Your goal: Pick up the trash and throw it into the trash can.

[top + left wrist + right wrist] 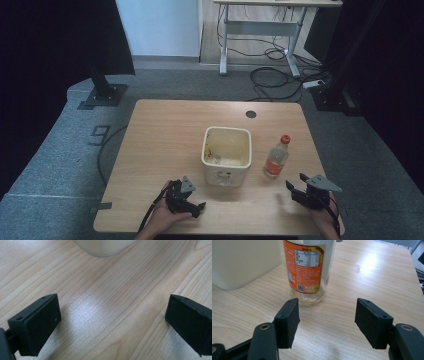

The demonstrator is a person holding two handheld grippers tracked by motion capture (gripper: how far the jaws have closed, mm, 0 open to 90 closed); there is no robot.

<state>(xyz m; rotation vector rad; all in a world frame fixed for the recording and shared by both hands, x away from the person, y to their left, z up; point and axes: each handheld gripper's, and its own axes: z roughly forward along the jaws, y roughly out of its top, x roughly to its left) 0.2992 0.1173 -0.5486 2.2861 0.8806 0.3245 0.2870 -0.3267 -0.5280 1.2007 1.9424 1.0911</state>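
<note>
Both tools sit at the near edge of the worktop [165, 125], each held in a hand. Right tool [296, 186]: jaws spread wide, gripping nothing, aimed at the bottle [276, 159], which stands upright just ahead of it. Left tool [196, 208]: jaws also wide apart, empty, hovering low over bare wood, with the tub's [226, 152] near wall just ahead.

Bottle: clear, orange label, red cap; stands close beside the tub's right wall, apart from it as far as the high view shows. In the right gripper view the bottle [308, 270] sits left of the centre line between the jaws, nearer the left one. The tub [242, 262] fills the upper left corner there.

Likely step in hand: right tool closing in to take the bottle.

Risks, as judged from here:
- Off-centre approach. The left jaw could strike the bottle first and push it against the tub or tip it, since it is tall on a narrow base
- Smooth round wall. A grip low down near the base could let it slip or swing when lifted
- Little room on the tub side for a jaw to pass
</note>
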